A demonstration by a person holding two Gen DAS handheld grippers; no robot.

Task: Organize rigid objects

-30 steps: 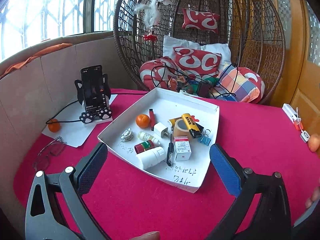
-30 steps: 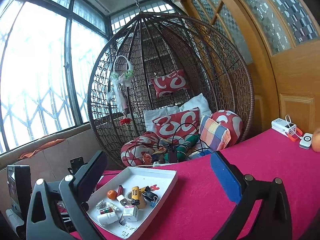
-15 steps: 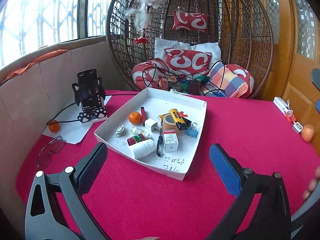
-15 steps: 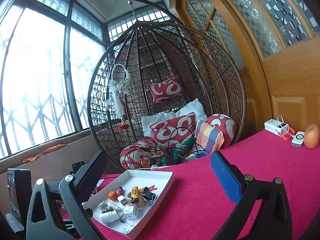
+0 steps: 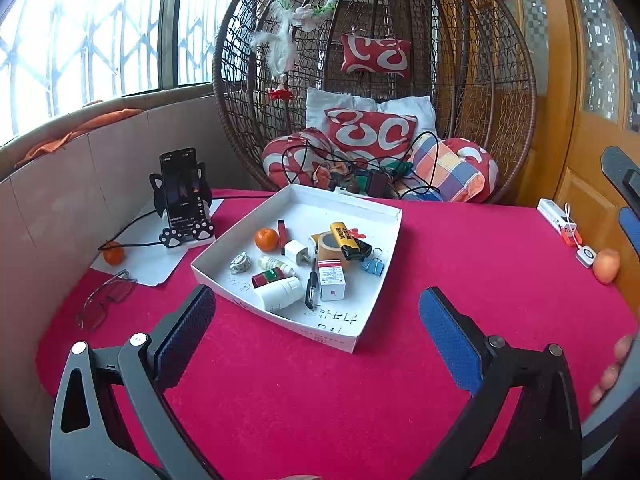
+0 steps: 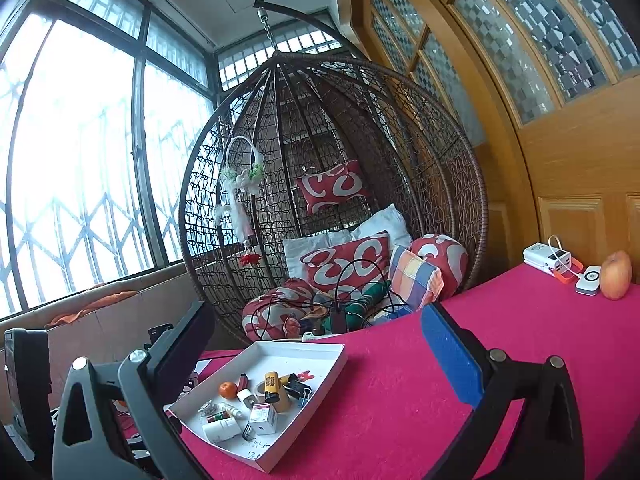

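A white cardboard tray (image 5: 384, 240) (image 6: 332, 364) sits mid-table on the red cloth. Inside it lie several small items: a tangerine (image 5: 266, 239), a white bottle (image 5: 279, 293), a small medicine box (image 5: 331, 280), a yellow-black lighter (image 5: 347, 240), a tape roll (image 5: 329, 245), a blue binder clip (image 5: 373, 266) and a pen (image 5: 311, 284). My left gripper (image 5: 316, 344) hovers open in front of the tray, holding nothing. My right gripper (image 6: 320, 356) is open and empty too, raised to the tray's right and aimed over it.
A phone on a cat-paw stand (image 5: 182, 204), a second tangerine (image 5: 113, 253) and glasses (image 5: 105, 300) lie left of the tray. A power bank (image 6: 550, 258), a small white device (image 6: 588, 280) and an apple (image 6: 616, 275) sit at the right edge. A wicker hanging chair (image 5: 376, 80) stands behind.
Both grippers have risen and pulled back, so the tray looks smaller and farther. The right view has tilted up toward the chair and ceiling. Nothing in the tray moved.
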